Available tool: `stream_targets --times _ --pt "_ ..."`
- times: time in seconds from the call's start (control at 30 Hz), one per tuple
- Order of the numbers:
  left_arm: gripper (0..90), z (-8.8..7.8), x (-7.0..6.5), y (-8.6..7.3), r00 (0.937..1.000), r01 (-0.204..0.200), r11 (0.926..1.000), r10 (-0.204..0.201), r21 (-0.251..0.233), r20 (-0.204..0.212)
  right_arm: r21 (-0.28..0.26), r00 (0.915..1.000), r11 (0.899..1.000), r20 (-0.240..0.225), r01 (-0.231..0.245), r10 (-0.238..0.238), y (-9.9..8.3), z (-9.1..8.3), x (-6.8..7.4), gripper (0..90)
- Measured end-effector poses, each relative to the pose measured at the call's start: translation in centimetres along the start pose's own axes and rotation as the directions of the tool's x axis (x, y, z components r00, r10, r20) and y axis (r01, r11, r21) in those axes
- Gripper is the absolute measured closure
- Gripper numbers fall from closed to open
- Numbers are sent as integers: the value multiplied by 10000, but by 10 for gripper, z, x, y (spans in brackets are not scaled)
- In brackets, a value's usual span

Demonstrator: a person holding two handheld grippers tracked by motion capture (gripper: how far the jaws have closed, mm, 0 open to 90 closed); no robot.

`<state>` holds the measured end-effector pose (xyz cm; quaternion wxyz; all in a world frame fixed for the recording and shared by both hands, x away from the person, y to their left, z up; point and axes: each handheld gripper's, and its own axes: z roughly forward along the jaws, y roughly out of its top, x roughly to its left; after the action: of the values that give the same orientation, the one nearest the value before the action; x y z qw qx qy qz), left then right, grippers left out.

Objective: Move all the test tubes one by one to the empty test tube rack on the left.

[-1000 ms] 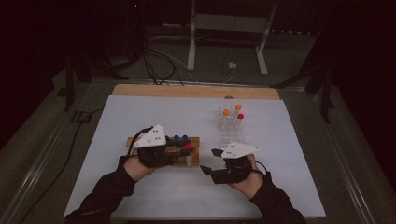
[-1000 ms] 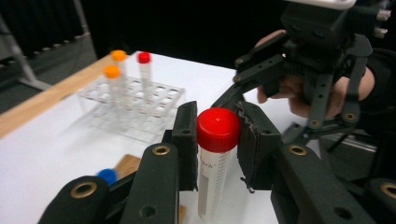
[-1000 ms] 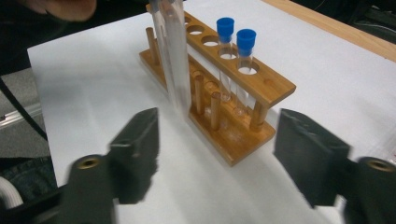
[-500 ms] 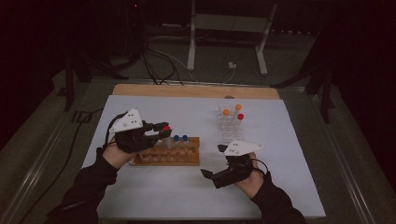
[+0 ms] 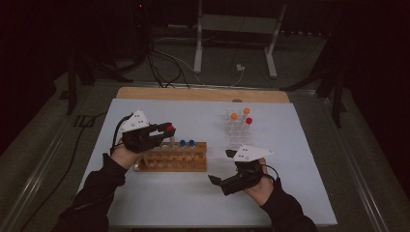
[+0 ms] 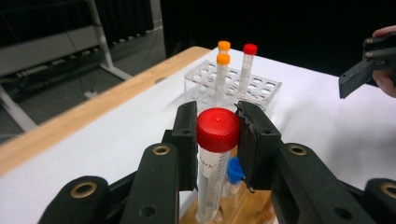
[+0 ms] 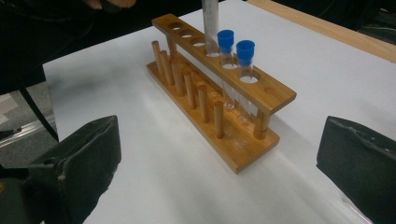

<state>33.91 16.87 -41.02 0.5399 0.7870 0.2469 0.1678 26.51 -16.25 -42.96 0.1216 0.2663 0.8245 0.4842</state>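
A: Looking at the high view, the left gripper (image 5: 162,133) is in the middle left of the frame, and its jaws are closed on the red tube (image 5: 170,131), just under the red cap. In the left gripper view the two pads press the tube (image 6: 212,163) from both sides.

B: And where is the tube compared with the wooden rack (image 5: 171,157)?

A: Its lower end is already in a hole of the top bar, just beside the two blue tubes (image 5: 187,143). In the right gripper view the clear body (image 7: 210,23) stands at the upper middle and enters the hole next to the blue caps. I cannot tell if the bottom touches the base.

B: So the step, I think, is to seat it in the rack. How to do it well?

A: I would keep the tube upright and lower it straight. If it leans, it can press on the hole edge and push the rack. The grip should stay firm until the tube rests, then the jaws can open slowly.

B: What about the right gripper (image 5: 227,181)?

A: It is at the lower right of the high view, above the white table (image 5: 290,159), with the jaws wide apart and nothing between them. They have just been opening. It is well apart from the rack.

B: And the clear rack (image 5: 237,133)?

A: It stands at the upper right with two orange tubes and one red, untouched.
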Motion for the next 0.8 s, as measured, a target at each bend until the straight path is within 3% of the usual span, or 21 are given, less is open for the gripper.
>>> stream_targets --times 0.6,0.8 --pt "715 16 -2 -35 9995 331 9979 -331 558 -3 -58 9996 10000 -264 15 -16 0 -1 0 0" --pt "714 18 -2 -37 9993 363 9971 -366 670 23 -105 9996 9999 -280 41 -44 0 -3 -1 0"
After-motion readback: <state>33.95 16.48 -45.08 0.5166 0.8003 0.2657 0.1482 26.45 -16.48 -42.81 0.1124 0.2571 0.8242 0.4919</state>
